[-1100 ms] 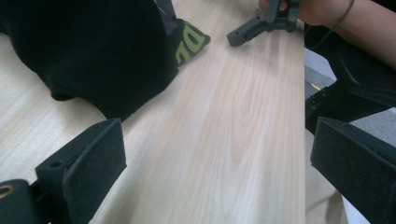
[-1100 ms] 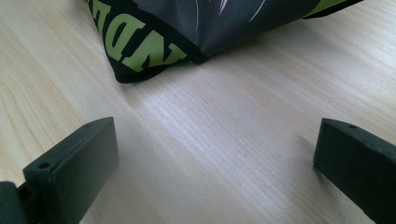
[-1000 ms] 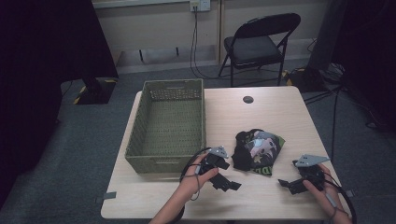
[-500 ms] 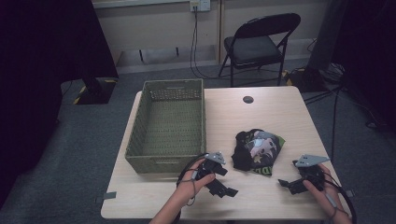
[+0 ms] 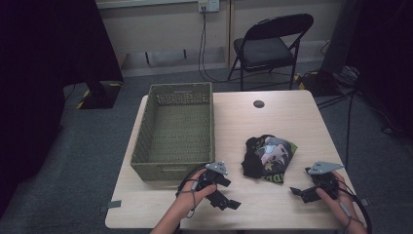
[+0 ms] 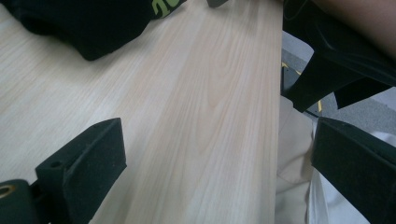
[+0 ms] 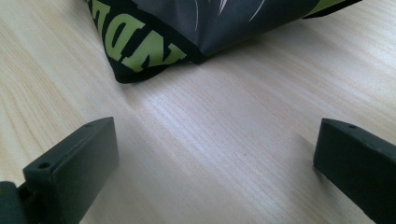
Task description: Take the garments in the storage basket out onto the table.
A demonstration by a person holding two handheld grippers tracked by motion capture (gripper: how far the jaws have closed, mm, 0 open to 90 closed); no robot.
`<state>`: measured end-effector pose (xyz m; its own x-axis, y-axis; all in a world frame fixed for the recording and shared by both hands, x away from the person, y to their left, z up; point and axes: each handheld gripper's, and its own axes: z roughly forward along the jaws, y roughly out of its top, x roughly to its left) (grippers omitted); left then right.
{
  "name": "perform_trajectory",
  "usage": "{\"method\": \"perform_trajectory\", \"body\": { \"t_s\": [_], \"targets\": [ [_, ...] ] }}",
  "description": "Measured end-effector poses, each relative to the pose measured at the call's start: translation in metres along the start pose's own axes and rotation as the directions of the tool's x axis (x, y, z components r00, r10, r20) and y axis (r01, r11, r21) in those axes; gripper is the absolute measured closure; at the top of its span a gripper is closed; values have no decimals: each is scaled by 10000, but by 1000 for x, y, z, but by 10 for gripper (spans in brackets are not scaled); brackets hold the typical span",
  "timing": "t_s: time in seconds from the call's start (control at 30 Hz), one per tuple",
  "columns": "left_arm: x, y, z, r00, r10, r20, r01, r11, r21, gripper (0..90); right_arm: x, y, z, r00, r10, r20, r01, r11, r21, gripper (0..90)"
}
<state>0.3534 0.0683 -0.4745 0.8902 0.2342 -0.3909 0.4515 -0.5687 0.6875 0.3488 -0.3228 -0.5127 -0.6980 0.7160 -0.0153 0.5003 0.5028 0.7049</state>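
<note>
— Cloth [image 5: 267, 157], crumpled black with green lettering, sits right of the basket [image 5: 146, 142], untouched!
— Both claws wide apart: left gripper [image 5: 228, 202] and right gripper [image 5: 298, 191] low on the near table [image 5: 287, 117]. Nothing grabbed, nothing basketed; I'd say everything's ahead.

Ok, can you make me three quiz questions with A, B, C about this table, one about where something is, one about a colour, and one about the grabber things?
1. Where does the crumpled shirt lie?
A. in the basket
B. on the table, right of the basket
C. on the chair

2. What colour is the basket?
A. green
B. red
C. white

3. How do the jaws of the right gripper stand?
A. shut on the shirt
B. shut on nothing
C. open, holding nothing

Answers:
1. B, the high view shows it on bare wood beside the basket.
2. A, its woven walls look olive green.
3. C, the right gripper view shows table between the spread jaws.
</note>
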Motion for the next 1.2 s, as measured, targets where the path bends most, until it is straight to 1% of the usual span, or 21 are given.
{"method": "perform_trajectory", "body": {
  "t_s": [0.1,0.3,0.5,0.57,0.77,0.87,1.03,1.2],
  "targets": [
    [1,-4,-4,9999,-78,-104,77,10000,-47,28,0,0,0,10000,-1,0,1,10000,1,0],
    [0,-12,-12,9999,-84,-146,85,10000,34,28,0,0,0,10000,-1,0,1,10000,0,0],
    [1,-21,-23,9993,-197,-333,196,9998,-17,28,0,0,0,10000,3,0,-3,10000,0,0],
    [1,-24,-26,9990,-291,-351,288,9995,-100,28,0,0,0,10000,2,0,-2,10000,1,0],
    [1,-30,-36,9984,-212,-515,212,9998,-10,28,0,0,0,10000,-3,0,3,10000,0,0],
    [3,-34,-40,9977,-287,-618,288,9996,6,28,0,0,0,10000,2,0,-2,10000,0,0],
    [6,-43,-46,9938,-416,-1029,438,9989,190,28,0,0,0,10000,-3,2,3,10000,-1,0],
    [9,-49,-54,9914,-467,-1225,495,9986,205,28,0,0,0,10000,2,0,-2,10000,0,0]
  ]
}}
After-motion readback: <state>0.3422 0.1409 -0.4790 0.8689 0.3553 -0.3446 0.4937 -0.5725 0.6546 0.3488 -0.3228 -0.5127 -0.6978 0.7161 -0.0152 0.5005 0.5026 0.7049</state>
